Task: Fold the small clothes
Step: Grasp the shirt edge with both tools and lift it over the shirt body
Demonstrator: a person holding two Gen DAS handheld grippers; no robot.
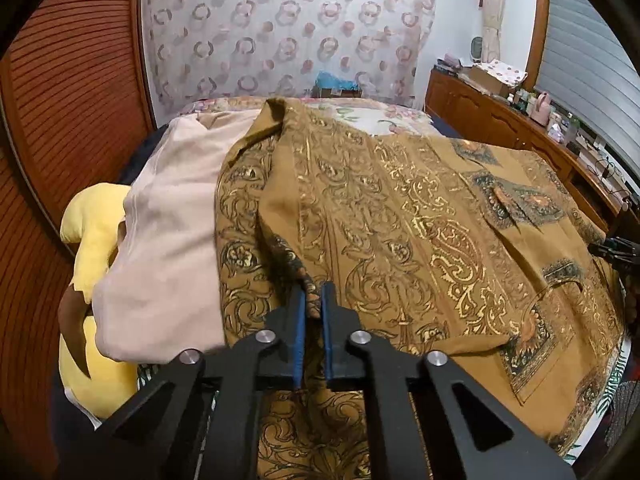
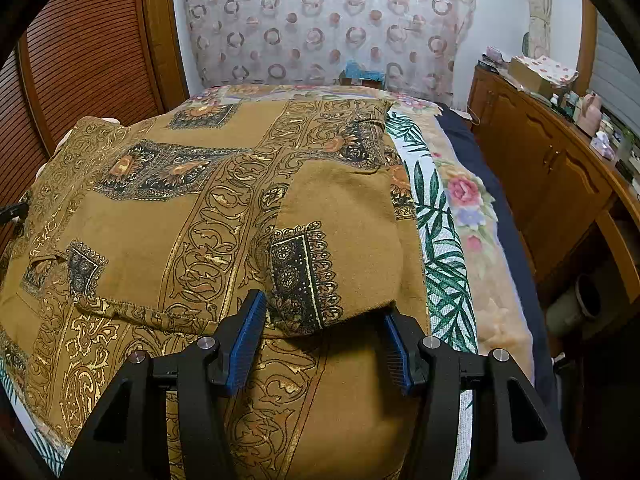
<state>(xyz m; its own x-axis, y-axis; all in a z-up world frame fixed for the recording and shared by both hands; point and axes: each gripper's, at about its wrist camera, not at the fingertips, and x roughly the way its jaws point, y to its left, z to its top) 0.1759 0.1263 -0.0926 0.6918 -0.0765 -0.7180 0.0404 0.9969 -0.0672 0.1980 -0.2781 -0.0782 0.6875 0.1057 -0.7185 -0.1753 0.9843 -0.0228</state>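
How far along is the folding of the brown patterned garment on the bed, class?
Done: the brown garment lies spread on the bed, one sleeve already turned in. In hand: the left tool is shut on a raised fold of cloth; the right tool stands open around the sleeve's cuff. Left: the main folds; the garment isn't yet a compact stack.
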